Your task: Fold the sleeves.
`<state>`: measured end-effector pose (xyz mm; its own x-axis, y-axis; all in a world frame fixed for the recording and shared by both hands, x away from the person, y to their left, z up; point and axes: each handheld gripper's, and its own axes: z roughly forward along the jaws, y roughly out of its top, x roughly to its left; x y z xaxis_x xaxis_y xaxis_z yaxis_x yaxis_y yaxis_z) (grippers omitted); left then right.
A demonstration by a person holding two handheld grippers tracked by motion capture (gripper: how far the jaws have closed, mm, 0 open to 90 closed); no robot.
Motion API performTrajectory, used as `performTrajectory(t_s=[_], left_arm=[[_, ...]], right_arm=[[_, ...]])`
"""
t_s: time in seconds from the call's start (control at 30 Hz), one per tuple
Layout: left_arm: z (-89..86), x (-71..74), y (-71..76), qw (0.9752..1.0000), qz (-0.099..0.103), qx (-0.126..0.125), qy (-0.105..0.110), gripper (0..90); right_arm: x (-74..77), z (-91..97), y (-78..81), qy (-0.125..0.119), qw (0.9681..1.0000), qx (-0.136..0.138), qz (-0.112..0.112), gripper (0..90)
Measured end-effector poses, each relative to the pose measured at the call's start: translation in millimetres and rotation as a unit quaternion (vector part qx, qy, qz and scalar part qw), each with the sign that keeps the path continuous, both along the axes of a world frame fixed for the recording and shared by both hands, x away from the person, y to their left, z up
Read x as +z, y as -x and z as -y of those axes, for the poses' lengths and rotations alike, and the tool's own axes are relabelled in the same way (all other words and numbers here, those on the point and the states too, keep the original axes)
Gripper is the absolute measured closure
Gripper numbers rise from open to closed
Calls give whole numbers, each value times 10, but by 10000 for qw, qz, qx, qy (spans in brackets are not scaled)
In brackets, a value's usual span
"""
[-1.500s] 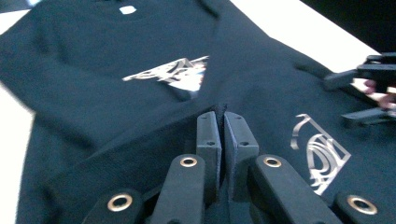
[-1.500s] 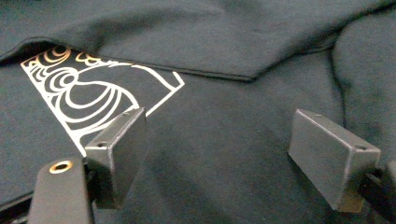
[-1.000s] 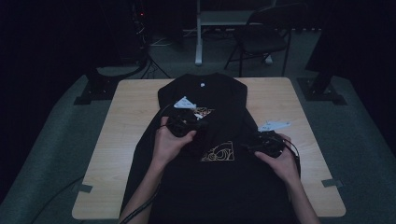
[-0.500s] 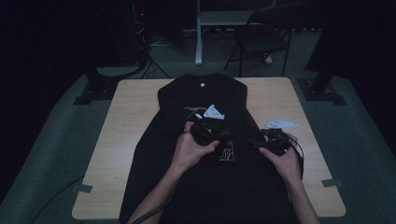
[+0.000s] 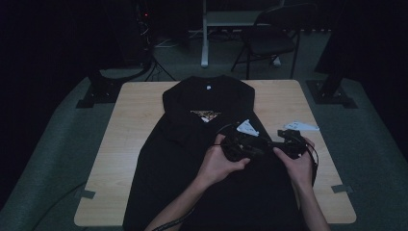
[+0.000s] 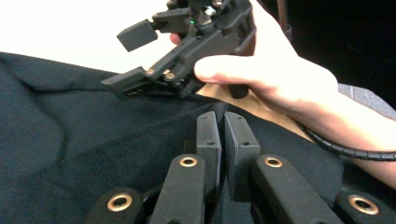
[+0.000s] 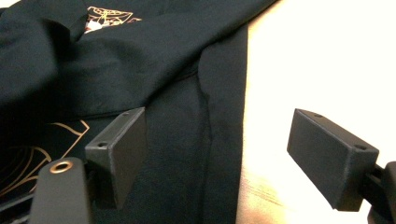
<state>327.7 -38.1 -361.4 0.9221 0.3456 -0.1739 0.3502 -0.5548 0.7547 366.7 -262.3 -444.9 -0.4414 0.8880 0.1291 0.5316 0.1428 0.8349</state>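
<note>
**Black shirt pinched at the fold, right jaws wide**

A black shirt (image 5: 192, 159) lies spread along the middle of the tabletop (image 5: 130, 125), its collar toward twelve o'clock. The left hand-held gripper (image 6: 222, 135) has its jaws pressed together on a fold of the fabric at about four o'clock from the shirt's printed motif (image 5: 205, 115). Just beside it, toward three o'clock, the right hand-held gripper (image 7: 217, 154) hangs with jaws spread above the shirt's edge and bare tabletop.

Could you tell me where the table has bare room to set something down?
Bare wood lies left of the black garment, up to the table edge, and at the far right corner. Crowded: the near right, with both grippers.
</note>
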Motion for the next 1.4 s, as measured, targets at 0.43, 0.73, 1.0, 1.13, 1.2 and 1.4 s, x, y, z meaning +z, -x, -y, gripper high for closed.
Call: performTrajectory(t_s=[0.43, 0.73, 1.0, 1.13, 1.2, 1.4], left_arm=[[110, 2, 78, 9985, -283, -425, 194, 851], [186, 14, 98, 9977, -292, -556, 247, 800], [51, 56, 36, 9992, -142, -343, 170, 661], [-19, 57, 2, 9997, -70, -193, 103, 589], [-72, 62, -28, 9998, -67, -108, 143, 507], [-237, 59, -109, 9994, -16, 174, 285, 382]], right_arm=[[-1, 10, -2, -15, 10000, -59, -5, 198], [5, 22, 5, -22, 10000, -79, 11, 198], [5, 16, 8, -1, 10000, -58, 6, 197], [3, 11, 7, 14, 10000, -40, 12, 197], [1, 6, 6, 33, 10000, -29, 14, 198], [-2, 1, 5, 47, 10000, -3, 12, 198]])
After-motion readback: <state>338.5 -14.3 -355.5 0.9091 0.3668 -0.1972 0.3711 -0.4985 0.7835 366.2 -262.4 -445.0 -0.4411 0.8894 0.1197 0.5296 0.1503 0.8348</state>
